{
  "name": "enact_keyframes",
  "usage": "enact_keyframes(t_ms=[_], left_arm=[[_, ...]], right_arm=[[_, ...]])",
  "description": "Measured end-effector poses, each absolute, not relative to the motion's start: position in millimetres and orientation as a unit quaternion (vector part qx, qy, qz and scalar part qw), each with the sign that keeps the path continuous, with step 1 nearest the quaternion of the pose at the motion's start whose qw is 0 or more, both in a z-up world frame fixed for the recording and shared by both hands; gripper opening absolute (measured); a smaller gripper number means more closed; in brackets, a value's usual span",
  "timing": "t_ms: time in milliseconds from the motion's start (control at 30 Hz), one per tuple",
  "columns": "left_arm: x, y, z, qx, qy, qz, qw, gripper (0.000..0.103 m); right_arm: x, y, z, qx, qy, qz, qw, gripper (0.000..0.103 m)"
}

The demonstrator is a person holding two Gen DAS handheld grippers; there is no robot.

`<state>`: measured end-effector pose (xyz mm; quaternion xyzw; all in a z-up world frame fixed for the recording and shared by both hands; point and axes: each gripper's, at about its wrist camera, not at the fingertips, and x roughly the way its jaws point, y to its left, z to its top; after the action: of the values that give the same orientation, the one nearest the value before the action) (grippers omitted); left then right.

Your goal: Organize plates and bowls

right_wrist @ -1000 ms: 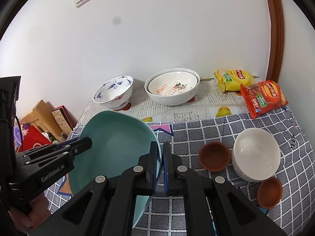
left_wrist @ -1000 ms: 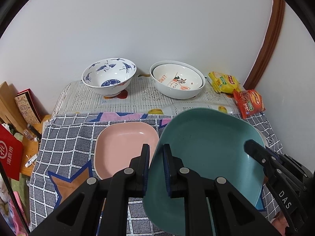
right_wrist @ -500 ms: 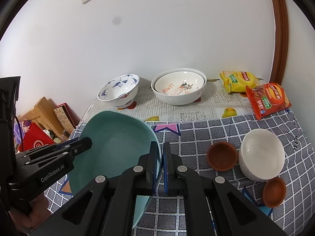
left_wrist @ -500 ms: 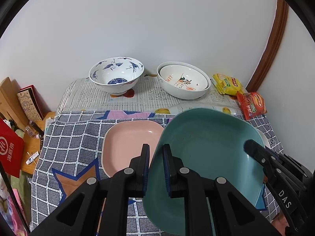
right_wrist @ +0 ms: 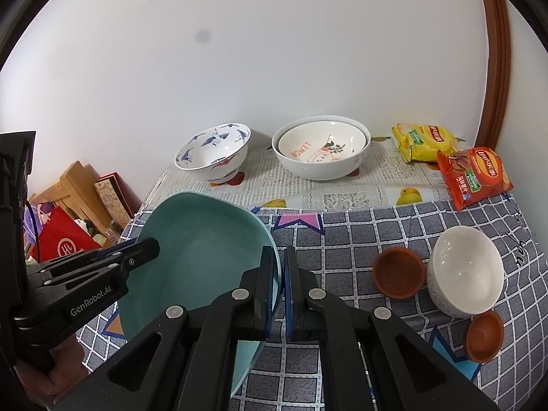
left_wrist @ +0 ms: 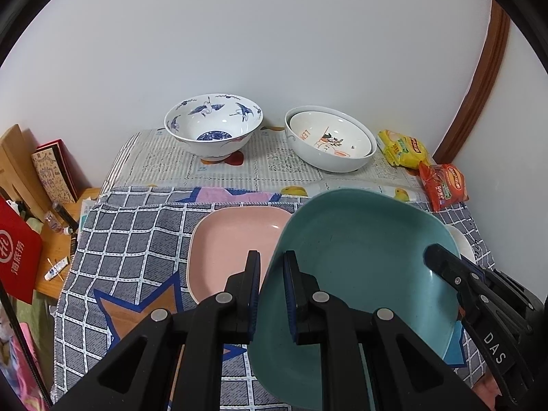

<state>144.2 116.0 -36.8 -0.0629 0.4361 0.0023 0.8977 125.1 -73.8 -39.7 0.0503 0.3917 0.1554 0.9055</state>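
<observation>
So at the back of the table there's a blue-and-white bowl [left_wrist: 213, 126] sitting empty on the newspaper, and next to it a big white bowl [left_wrist: 331, 150] with a smaller cartoon-print bowl [left_wrist: 329, 134] nested inside it. Two snack packets, yellow [right_wrist: 423, 141] and red [right_wrist: 474, 176], lie in the far right corner. The left wrist view gets you the pink square plate [left_wrist: 226, 236] lying flat and empty on the checked cloth [left_wrist: 137, 236], just beside and partly under the teal plate [left_wrist: 359, 260], which the right wrist view hides completely. The right one, though, shows a white bowl [right_wrist: 465, 270] and two little brown dishes [right_wrist: 397, 272] [right_wrist: 484, 335] clustered on the right, all empty. The teal plate is held up off the cloth, tilted, between both tools: left gripper [left_wrist: 271, 293] is clamped on its left rim, right gripper [right_wrist: 280, 287] is squeezed nearly closed on the opposite rim.
</observation>
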Motion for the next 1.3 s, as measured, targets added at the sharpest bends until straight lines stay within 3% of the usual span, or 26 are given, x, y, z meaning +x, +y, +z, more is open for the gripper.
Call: enact_keyframes(t_ms=[1300], left_arm=[[156, 158, -75, -0.093, 0.461, 0.019, 0.882, 0.013]], right_arm=[[145, -30, -71, 0.023, 0.422, 0.169, 0.89, 0.006]])
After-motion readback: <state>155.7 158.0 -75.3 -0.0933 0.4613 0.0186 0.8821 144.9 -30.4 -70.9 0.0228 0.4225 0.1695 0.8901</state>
